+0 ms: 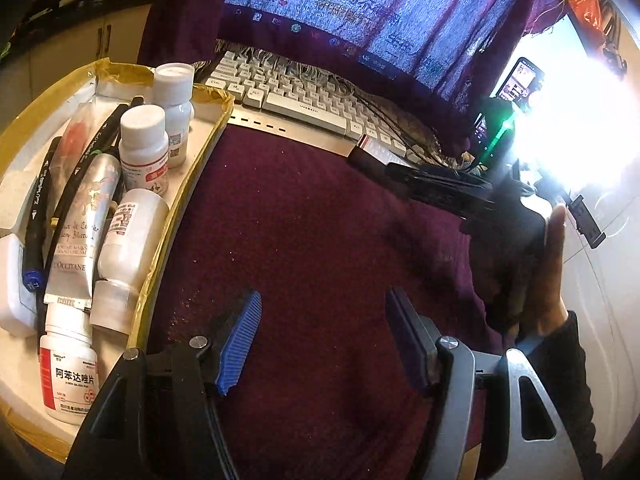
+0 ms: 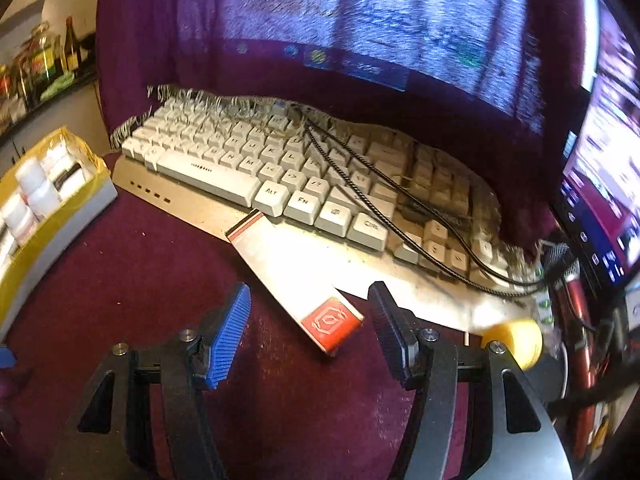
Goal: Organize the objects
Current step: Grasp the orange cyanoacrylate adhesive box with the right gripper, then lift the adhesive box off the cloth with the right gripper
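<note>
Black gripper frames (image 1: 320,344), blue ribbed pads (image 2: 228,340) (silver screws).

Your right gripper (image 2: 310,330) hangs with jaws spread over the maroon cloth (image 2: 140,280), its tips flanking the red end of a flat white box (image 2: 294,280) that leans on the keyboard's (image 2: 280,176) front edge.

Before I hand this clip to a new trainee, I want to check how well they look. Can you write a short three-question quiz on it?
1. True or false: the right tool is shut on the red and white box.
2. Where do the white bottles sit? A) tray B) keyboard C) maroon cloth
3. Fill in: one end of the box rests on the edge of the ____.

Key: 1 false, its jaws stand open around the box's near end. 2 A, the tray. 3 keyboard.
</note>
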Available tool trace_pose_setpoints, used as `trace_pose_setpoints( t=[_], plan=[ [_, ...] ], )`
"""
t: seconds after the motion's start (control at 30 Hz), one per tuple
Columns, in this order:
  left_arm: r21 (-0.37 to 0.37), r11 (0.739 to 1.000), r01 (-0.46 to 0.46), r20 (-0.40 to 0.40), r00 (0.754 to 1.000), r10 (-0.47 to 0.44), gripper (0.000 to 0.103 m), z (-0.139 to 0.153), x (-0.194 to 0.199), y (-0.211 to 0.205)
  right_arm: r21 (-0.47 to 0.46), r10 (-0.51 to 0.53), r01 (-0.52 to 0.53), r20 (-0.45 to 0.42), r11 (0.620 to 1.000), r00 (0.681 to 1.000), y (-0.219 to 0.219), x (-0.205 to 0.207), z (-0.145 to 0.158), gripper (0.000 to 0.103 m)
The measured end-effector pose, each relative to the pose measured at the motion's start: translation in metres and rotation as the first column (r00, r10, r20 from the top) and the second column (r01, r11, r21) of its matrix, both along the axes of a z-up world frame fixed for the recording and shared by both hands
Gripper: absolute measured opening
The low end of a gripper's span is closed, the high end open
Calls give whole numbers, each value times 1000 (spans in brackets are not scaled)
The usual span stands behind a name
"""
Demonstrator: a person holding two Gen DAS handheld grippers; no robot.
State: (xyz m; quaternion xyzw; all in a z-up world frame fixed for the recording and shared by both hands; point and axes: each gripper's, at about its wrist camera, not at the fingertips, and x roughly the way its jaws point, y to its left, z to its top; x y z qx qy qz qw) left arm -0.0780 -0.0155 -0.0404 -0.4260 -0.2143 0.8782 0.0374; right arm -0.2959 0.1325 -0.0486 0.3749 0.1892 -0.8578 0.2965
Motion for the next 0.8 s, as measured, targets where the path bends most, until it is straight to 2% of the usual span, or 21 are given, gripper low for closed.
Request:
trace_pose_setpoints(
  t=[0.1, 0.13, 0.17, 0.27, 0.4, 0.53, 0.6, 0.67, 0.8],
  plan=[
    [-3, 1000, 4, 3, 1000, -4, 60, 0, 0, 2, 42, 26, -26, 1, 999, 1000, -7, 4, -7, 60],
    [-6, 1000, 4, 2, 1000, -4, 60, 1, 1, 3, 50, 29, -28, -13, 998, 999, -7, 7, -8, 53],
    [-6, 1000, 3, 3, 1000, -3, 60, 1, 1, 3, 51, 34, -33, -22, 998, 999, -7, 10, -8, 42],
    [-4, 1000, 2, 7, 1000, -2, 60, 1, 1, 4, 40, 25, -25, -6, 999, 1000, -3, 16, -5, 30],
    [-2, 1000, 2, 9, 1000, -2, 60, 2, 3, 5, 17, 49, -50, 48, 999, 998, 2, 41, 1, 29],
    [23, 1000, 6, 18, 1000, -6, 60, 2, 2, 5, 20, 60, -62, 116, 998, 992, 4, 70, -6, 25],
    [48, 999, 13, 25, 1000, -14, 60, 1, 1, 4, -21, 39, -36, 186, 999, 982, 17, 84, -8, 25],
    [85, 996, 22, 42, 999, -26, 60, -4, -1, 3, -94, 66, -43, 247, 995, 967, 26, 98, -9, 25],
    [147, 989, 27, 56, 998, -35, 60, -10, -4, -2, -183, 90, -40, 272, 982, 958, 35, 125, -7, 25]
  ],
)
